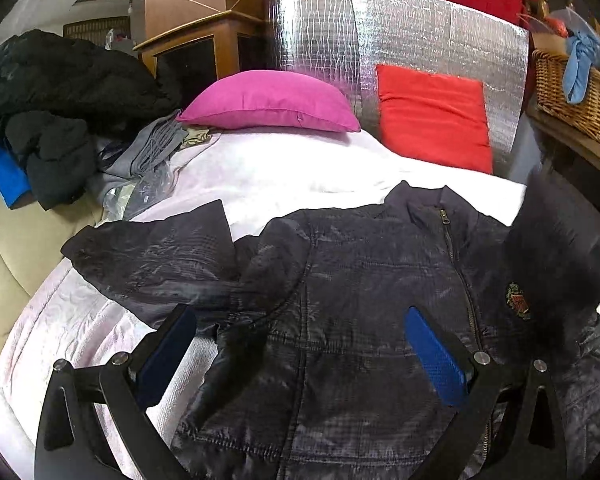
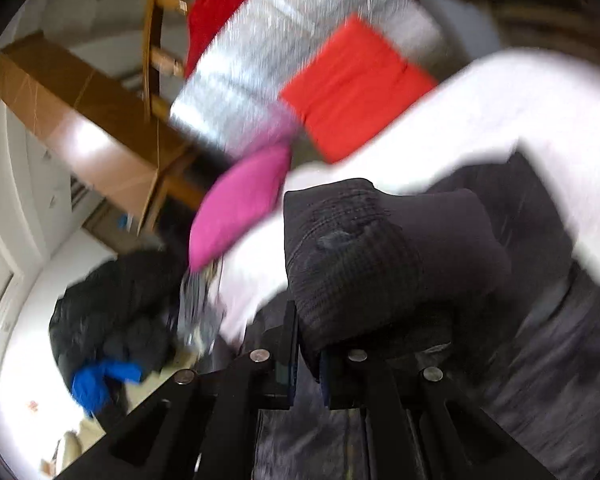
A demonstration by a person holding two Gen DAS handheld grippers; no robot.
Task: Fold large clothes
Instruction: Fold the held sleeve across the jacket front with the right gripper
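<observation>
Fabric of the sleeve is pinched between the clenched fingers of the right gripper, lifted ahead of it, probably to carry it across the jacket. That jacket lies zipped and face-up just ahead of and beneath the left gripper, whose fingers are spread, holding nothing, over the white bedding.

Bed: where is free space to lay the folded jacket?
Bare white sheet lies between the jacket collar and the pink pillow. The bed's left edge is crowded with a clothes pile.
</observation>
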